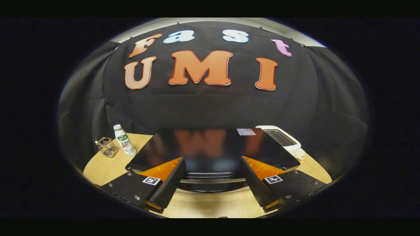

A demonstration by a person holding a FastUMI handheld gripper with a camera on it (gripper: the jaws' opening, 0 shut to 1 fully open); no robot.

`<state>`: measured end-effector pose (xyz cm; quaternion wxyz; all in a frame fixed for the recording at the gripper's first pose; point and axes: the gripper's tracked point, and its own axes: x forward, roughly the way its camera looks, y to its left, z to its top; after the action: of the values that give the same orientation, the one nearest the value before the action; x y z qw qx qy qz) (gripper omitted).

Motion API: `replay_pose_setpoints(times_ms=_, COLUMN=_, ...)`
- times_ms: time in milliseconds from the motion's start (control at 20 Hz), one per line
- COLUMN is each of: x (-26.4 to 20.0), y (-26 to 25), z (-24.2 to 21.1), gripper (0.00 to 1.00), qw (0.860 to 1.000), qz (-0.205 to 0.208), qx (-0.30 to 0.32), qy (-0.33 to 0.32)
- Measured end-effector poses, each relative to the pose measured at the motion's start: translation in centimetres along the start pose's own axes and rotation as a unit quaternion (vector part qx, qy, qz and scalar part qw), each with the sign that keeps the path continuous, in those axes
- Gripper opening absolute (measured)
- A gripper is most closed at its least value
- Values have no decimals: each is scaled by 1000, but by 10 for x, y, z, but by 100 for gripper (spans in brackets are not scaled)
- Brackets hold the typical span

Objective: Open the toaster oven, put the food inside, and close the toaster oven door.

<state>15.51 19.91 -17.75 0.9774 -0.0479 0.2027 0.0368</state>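
Toaster oven (213, 147) sits on the wooden surface (210, 205) just ahead of my fingers (167, 183), which are spread wide and hold nothing, its door handle (212, 180) between their tips. I judge the glossy door could slip if I clamp off-centre. Room is tight: a white toaster (285, 139) crowds its right, a bottle (124, 140) and wire basket (107, 147) stand left.

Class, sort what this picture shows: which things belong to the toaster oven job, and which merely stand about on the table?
Belongs to the job:
- toaster oven, door shut, handle just ahead of the fingers
- gripper, open, fingers either side of the handle

Just standing about:
- bottle
- wire basket
- white toaster
- table
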Motion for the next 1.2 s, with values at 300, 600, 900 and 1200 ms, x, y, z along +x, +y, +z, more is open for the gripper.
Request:
replay_pose_setpoints(times_ms=300, x=-9, y=4, z=-2, gripper=98, qw=1000, qz=17, qx=18, qy=-2)
replay_pose_setpoints(times_ms=600, x=-30, y=7, z=-15, gripper=99, qw=999, qz=34, qx=12, qy=6)
replay_pose_setpoints(times_ms=900, x=-50, y=2, z=-28, gripper=99, qw=999, qz=35, qx=8, qy=3)
replay_pose_setpoints(times_ms=1200, x=-81, y=0, z=-54, gripper=99, qw=999, qz=31, qx=12, qy=-10)
